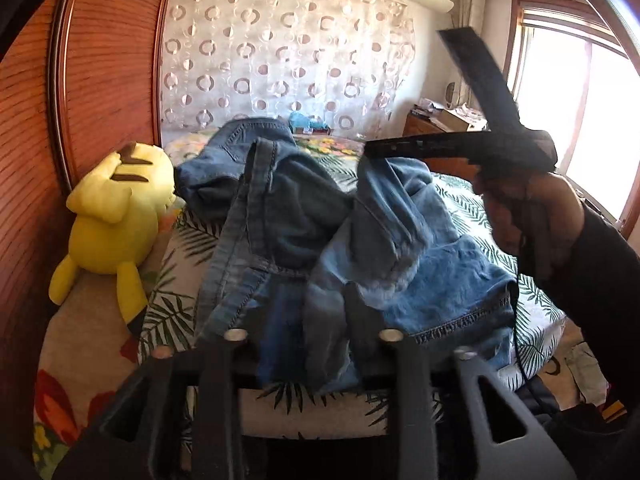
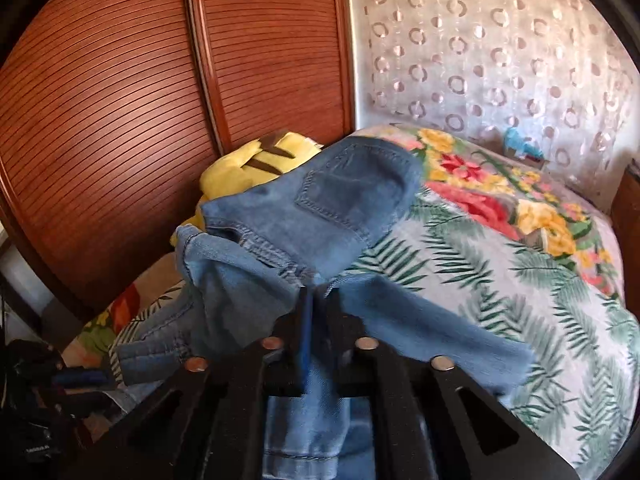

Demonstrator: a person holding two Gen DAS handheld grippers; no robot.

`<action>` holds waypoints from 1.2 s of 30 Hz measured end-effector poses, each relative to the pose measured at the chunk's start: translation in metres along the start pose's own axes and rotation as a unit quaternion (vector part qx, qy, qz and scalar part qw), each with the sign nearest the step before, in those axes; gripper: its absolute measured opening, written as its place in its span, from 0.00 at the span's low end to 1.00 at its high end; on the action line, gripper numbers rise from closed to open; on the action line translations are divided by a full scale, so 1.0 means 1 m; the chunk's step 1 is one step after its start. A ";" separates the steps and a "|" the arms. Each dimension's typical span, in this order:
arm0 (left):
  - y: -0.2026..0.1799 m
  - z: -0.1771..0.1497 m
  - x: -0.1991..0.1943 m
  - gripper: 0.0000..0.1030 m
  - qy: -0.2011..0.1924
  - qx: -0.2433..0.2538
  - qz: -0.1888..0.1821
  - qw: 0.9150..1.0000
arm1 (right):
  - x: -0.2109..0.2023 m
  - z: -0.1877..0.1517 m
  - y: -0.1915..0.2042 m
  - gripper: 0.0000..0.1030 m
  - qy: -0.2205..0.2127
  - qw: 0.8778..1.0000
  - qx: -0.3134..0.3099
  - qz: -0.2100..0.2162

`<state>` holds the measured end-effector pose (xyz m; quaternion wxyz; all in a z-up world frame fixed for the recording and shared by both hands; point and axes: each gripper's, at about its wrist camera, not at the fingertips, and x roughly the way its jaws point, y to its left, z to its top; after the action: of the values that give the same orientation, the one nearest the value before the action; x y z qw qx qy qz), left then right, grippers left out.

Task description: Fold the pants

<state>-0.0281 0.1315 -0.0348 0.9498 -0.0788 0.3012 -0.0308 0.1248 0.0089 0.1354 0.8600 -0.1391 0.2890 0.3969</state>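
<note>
At the far left a ribbed wooden wardrobe (image 1: 100,80) runs along the bed's edge, and a yellow plush toy (image 1: 112,216) lies against it, just beside the denim. The pants (image 1: 304,232) are heaped in the middle of the bed (image 1: 460,208), on its leaf-and-flower cover, still bunched: the seat with its back pocket sits far and left, the legs trail near, and no clean fold line shows. By my judgement the task is at its start; the legs have yet to be laid one on the other, and every fold is left to do.

The left tongs (image 1: 296,320) have cloth between their fingers, which stand somewhat apart; whether they truly pinch it I cannot tell. To the right, the right tongs (image 2: 316,308) are clamped on a bunch of denim near the crotch, lifting it off the bed.

The plush toy crowds the left side where the pants would spread. Farther right stand a beaded curtain (image 1: 280,60), a cluttered side table (image 1: 444,116) and a bright window (image 1: 580,100).
</note>
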 end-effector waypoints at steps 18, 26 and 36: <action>-0.024 0.004 0.042 0.47 0.041 0.030 0.006 0.999 | -0.069 -0.137 -0.046 0.50 0.029 0.996 0.066 -0.059; -0.031 0.011 0.058 0.70 0.046 0.031 0.000 0.998 | -0.063 -0.163 -0.045 0.50 0.043 0.993 0.100 -0.035; -0.036 0.016 0.053 0.84 0.035 0.033 -0.005 0.999 | -0.034 -0.161 -0.057 0.50 0.062 0.992 0.111 -0.007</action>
<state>0.0243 0.0930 -0.0461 0.9408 -0.0478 0.3322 -0.0477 0.0883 -0.1236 0.0292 0.8535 -0.0691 0.3831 0.3464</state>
